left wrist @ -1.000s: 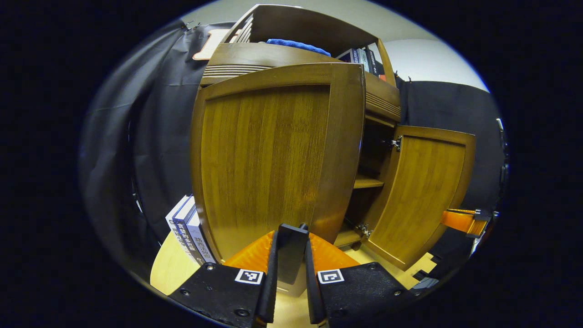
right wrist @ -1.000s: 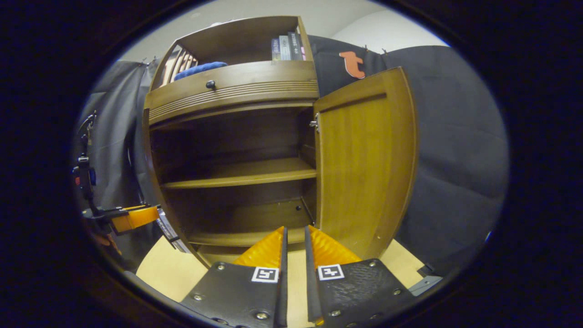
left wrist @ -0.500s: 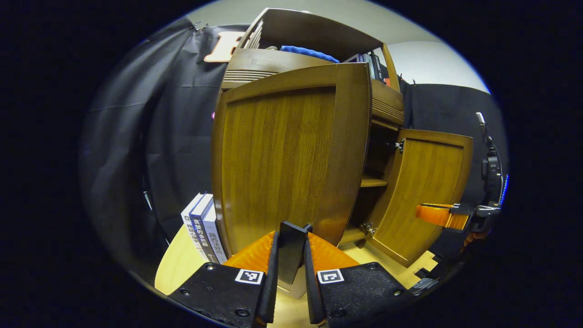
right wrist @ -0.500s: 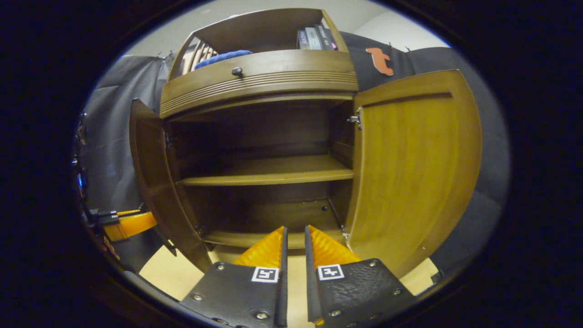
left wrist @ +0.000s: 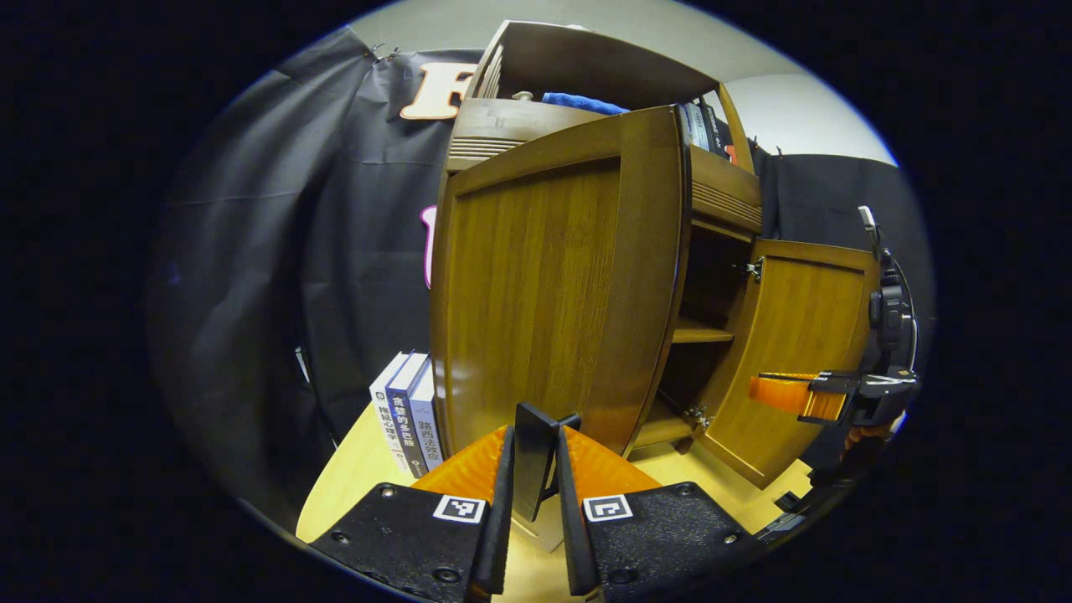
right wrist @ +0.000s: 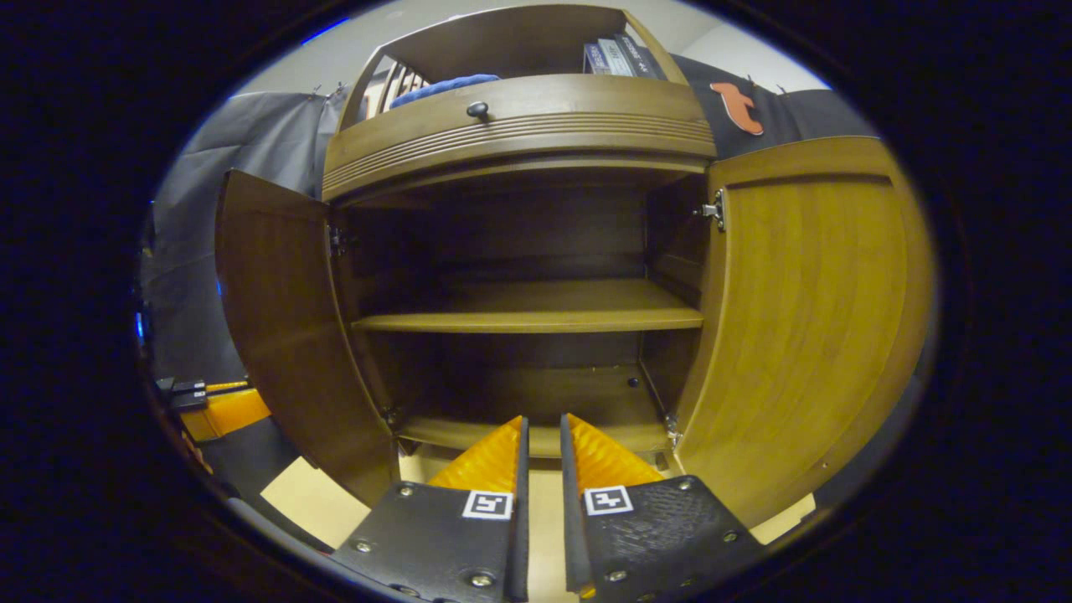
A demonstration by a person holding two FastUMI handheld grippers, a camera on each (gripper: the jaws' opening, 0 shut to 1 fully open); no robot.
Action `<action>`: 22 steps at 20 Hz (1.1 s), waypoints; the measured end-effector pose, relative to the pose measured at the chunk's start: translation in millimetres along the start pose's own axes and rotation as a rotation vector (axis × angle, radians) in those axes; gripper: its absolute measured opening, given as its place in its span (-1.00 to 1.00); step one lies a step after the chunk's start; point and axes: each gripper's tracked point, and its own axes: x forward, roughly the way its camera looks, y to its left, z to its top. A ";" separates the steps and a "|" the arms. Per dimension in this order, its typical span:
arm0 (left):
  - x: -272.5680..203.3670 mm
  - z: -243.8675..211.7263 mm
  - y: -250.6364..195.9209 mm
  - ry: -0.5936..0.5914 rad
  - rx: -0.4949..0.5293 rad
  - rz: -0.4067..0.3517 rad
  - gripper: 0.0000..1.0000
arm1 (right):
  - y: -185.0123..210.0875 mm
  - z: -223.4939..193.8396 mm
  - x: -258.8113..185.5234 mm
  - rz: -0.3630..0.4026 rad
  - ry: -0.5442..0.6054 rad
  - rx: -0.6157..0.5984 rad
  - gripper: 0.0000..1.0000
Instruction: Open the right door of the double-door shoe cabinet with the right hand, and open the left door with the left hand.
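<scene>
The left gripper [left wrist: 536, 469] has its fingers clamped on the dark lower edge of the brown wooden left door [left wrist: 544, 293], which rises tall and upright straight ahead of them, swung wide out from the double-door wooden shoe cabinet [left wrist: 720, 193]. Just to the left of those fingers, a few upright books [left wrist: 408, 412] stand on the pale wooden surface [left wrist: 352, 477] beside the door. Farther to the right of them, the brown wooden right door [left wrist: 800, 352] also stands open, with the other gripper in front of it.

The right gripper [right wrist: 540, 456] has its fingers nearly together, only a thin gap between them, gripping nothing. Ahead of them lies the cabinet's open interior with a horizontal wooden shelf [right wrist: 528, 316] across it. Above that runs a drawer front with a small dark knob [right wrist: 477, 109], and a blue cloth [right wrist: 435, 86] and more books [right wrist: 615, 57] sit on top. Black cloth walls the booth behind.
</scene>
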 end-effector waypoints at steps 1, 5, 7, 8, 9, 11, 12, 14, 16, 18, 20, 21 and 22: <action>-1.9 0.0 1.8 -0.002 -0.001 0.008 -0.47 | 1.2 -1.1 0.8 0.007 0.002 -0.002 -0.66; -8.1 -0.2 11.1 -0.002 0.002 0.043 -0.42 | 5.7 -0.4 2.7 0.036 0.005 -0.008 -0.66; -12.1 0.5 17.7 -0.004 0.007 0.067 -0.42 | 5.9 -0.5 1.9 0.049 0.009 -0.009 -0.66; -13.7 -0.2 21.3 -0.004 0.011 0.079 -0.39 | 6.5 -0.4 1.7 0.056 0.009 -0.009 -0.66; -15.4 0.5 24.6 -0.005 0.015 0.090 -0.39 | 6.4 -1.0 1.4 0.062 0.011 -0.009 -0.66; -17.9 0.5 30.7 -0.004 0.022 0.112 -0.39 | 9.0 -1.1 1.7 0.073 0.012 -0.007 -0.66; -19.3 0.0 32.9 -0.003 0.026 0.121 -0.39 | 10.4 -1.7 1.9 0.078 0.013 -0.006 -0.66; -21.5 0.6 36.5 -0.004 0.032 0.132 -0.39 | 11.9 -3.6 3.3 0.088 0.015 -0.003 -0.66; -22.9 0.5 40.0 -0.005 0.041 0.142 -0.42 | 13.1 -4.4 1.6 0.094 0.017 0.001 -0.66; -25.2 1.0 45.4 -0.005 0.044 0.154 -0.39 | 13.7 -6.8 0.4 0.098 0.021 0.005 -0.66; -26.6 1.3 51.0 -0.005 0.051 0.169 -0.39 | 12.6 -9.7 -2.2 0.100 0.024 0.006 -0.66; -29.6 2.0 53.8 -0.004 0.059 0.172 -0.43 | 12.3 -10.7 -2.9 0.100 0.025 0.007 -0.66; -28.9 1.6 56.2 -0.003 0.066 0.177 -0.44 | 11.9 -11.0 -3.1 0.099 0.028 0.009 -0.65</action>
